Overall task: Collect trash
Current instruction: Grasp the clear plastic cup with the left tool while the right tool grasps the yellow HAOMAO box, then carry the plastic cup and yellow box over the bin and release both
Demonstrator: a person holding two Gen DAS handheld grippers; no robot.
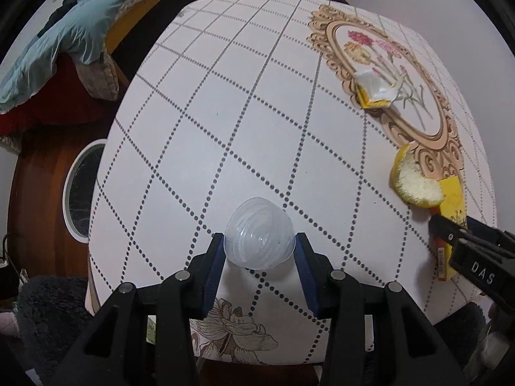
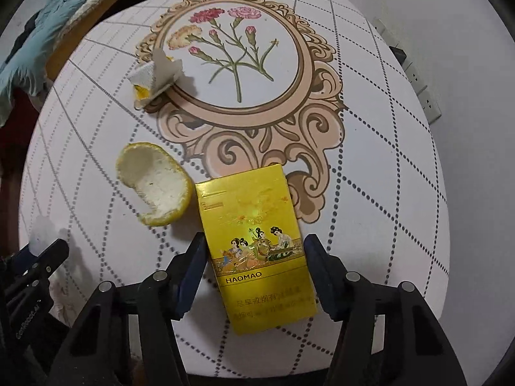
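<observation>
My left gripper is shut on a clear plastic cup lying on its side near the front edge of the white table. My right gripper points down over a yellow cigarette box that lies flat on the table. Its jaws straddle the box with a narrow gap on each side, so it is open. A yellow citrus peel lies just left of the box. A crumpled white and yellow wrapper sits farther back on the flower print. The left gripper and the cup show at the left edge.
A round white-rimmed bin stands on the floor left of the table. Blue bedding lies on a bed beyond it. A power strip hangs on the wall to the right. A dark fuzzy seat is at the front left.
</observation>
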